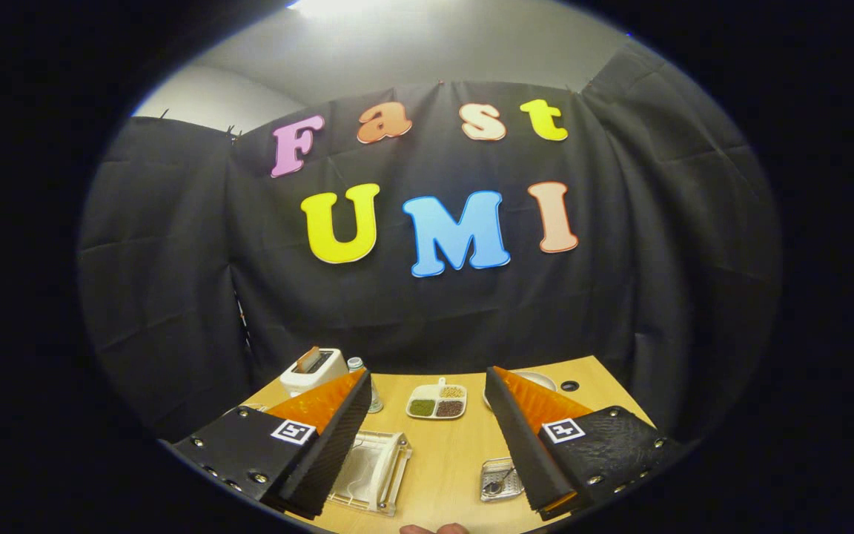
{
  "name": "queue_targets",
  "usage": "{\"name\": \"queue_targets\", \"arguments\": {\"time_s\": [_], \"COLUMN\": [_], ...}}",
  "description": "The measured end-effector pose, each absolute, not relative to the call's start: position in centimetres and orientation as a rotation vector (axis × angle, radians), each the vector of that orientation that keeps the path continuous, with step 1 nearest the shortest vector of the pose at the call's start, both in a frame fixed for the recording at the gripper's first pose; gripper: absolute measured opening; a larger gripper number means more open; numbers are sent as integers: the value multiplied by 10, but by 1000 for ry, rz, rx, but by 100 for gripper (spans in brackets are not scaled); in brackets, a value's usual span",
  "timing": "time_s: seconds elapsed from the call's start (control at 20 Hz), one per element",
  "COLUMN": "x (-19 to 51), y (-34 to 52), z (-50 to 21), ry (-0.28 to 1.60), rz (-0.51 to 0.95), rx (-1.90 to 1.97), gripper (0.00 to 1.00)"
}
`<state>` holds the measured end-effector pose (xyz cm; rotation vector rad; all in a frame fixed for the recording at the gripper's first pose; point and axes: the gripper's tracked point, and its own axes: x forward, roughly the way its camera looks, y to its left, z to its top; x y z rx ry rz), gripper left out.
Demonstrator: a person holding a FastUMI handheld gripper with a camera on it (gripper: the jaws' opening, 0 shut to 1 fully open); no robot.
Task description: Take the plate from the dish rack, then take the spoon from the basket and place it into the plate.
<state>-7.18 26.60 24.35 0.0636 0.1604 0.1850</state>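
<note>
Small spoon (496, 486) beside spread gripper (427, 434)

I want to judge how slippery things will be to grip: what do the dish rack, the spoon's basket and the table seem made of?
Dish rack: looks like clear, glossy plastic; the table shows through it. Basket: seems clear plastic or fine metal mesh, shiny; too small to settle. Table: light wood or wood-look laminate, matte. The gripper hangs open above them, jaws apart, holding nothing.
</note>
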Motion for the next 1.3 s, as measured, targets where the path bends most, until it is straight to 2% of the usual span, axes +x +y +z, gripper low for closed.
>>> {"name": "queue_targets", "arguments": {"time_s": [0.25,0.75,0.9,1.3], "x": [-63,-50,-50,-25], "y": [320,390,400,415], "z": [216,128,100,46], "ry": [339,753,855,986], "rz": [257,287,256,181], "rx": [74,164,183,112], "gripper": [96,97,99,99]}}
